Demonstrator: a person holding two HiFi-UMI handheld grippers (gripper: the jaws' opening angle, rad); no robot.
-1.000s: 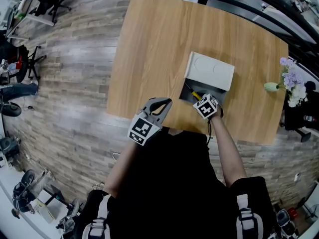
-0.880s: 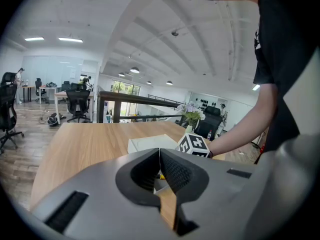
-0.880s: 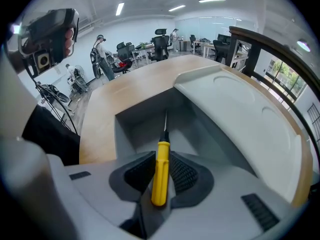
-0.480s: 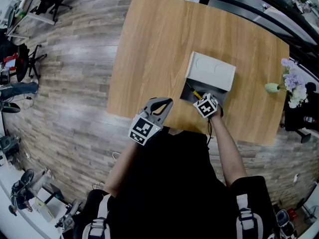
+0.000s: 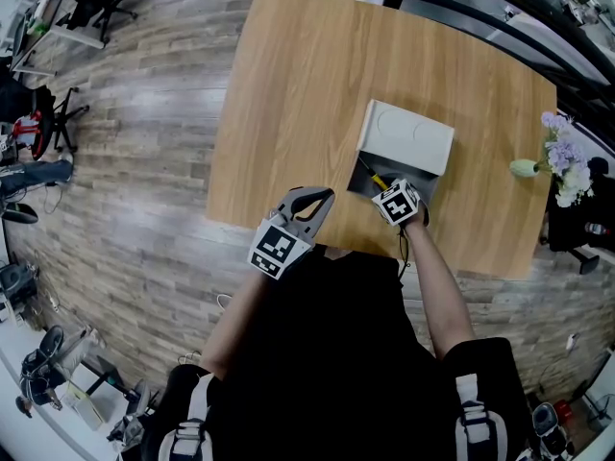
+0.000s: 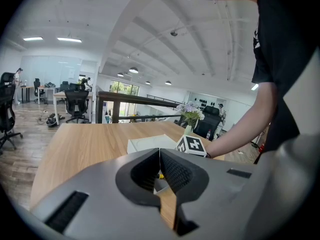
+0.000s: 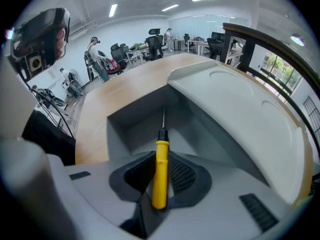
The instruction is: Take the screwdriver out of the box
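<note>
The grey box lies open on the wooden table, its white lid tipped up at the far side. My right gripper is shut on the yellow-handled screwdriver, whose thin shaft points into the box. In the head view the screwdriver shows just ahead of the right gripper, over the box's inside. My left gripper hovers at the table's near edge, left of the box, jaws shut on nothing. In the left gripper view the left gripper faces the box.
A vase of pale flowers stands at the table's right edge. Office chairs and gear crowd the wood floor to the left. A dark railing runs behind the table.
The right gripper has edged slightly up and left with the screwdriver. The left gripper has hardly moved.
</note>
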